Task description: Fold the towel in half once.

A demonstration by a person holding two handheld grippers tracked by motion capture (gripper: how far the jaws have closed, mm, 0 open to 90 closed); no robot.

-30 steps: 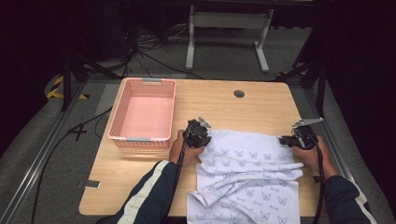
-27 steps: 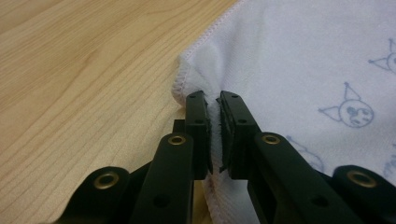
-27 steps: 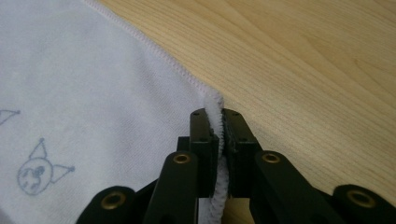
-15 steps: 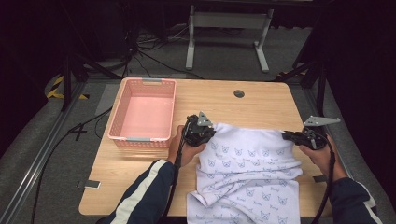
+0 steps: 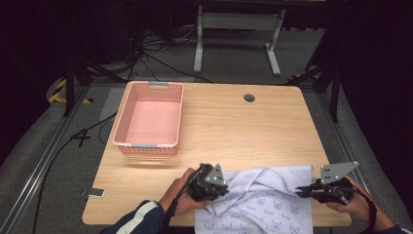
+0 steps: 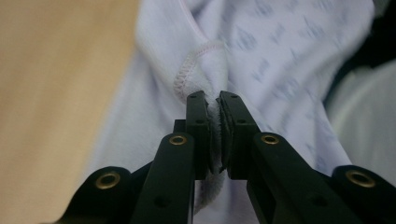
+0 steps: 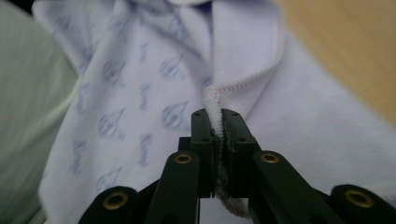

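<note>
A white garment (image 5: pixel 263 204) with a small grey fox print lies at the near edge of the wooden table (image 5: pixel 234 131) and hangs over that edge. My left gripper (image 5: pixel 225 189) is shut on a stitched hem at the garment's left corner; its jaws have just been closing tighter on the cloth. In the left gripper view the gripper (image 6: pixel 212 100) pinches a fold of the garment (image 6: pixel 280 46). My right gripper (image 5: pixel 298 191) is shut on the right corner. In the right gripper view the gripper (image 7: pixel 215 114) clamps the seamed edge of the garment (image 7: pixel 140 70).
A pink plastic basket (image 5: pixel 148 119) stands empty at the back left of the table. A round cable hole (image 5: pixel 249 98) sits near the far edge. A small flat device (image 5: pixel 95 192) lies at the near left corner. Cables and a stand's feet lie on the floor beyond.
Both hands have pulled back toward the near table edge, dragging the garment with them. More of the cloth now hangs over that edge.
</note>
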